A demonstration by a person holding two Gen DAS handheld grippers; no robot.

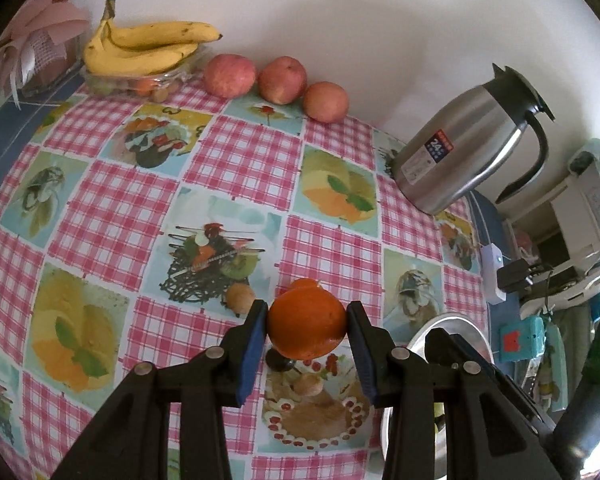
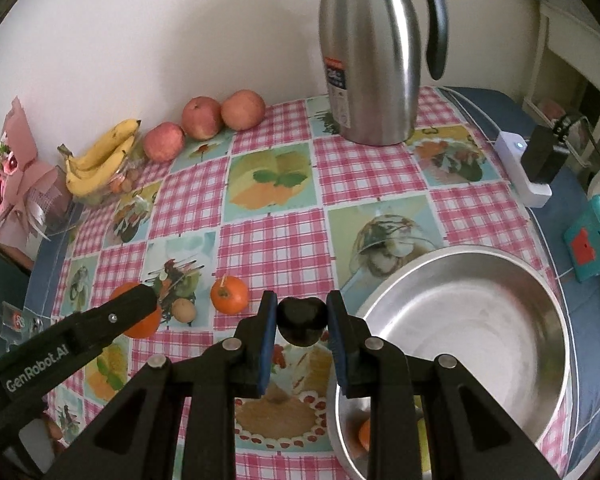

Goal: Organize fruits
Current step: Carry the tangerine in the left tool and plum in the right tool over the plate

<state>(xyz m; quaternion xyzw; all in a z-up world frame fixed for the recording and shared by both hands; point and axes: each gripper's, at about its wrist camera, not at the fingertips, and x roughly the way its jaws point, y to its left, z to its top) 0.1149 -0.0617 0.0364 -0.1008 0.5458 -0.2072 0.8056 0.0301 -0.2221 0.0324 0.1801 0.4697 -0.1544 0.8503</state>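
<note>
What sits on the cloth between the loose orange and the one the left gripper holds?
A small brown fruit, apart from the loose orange and beside the held orange; the right wrist view shows it.

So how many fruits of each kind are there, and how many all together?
Bananas: 3
Apples: 3
Oranges: 3 (left jaws, loose on the cloth, in the bowl)
Small brown fruit: 1
Dark fruit: 1 (right jaws)
Total: 11, leaving out the little ones in the tub under the bananas, too hidden to count.
</note>
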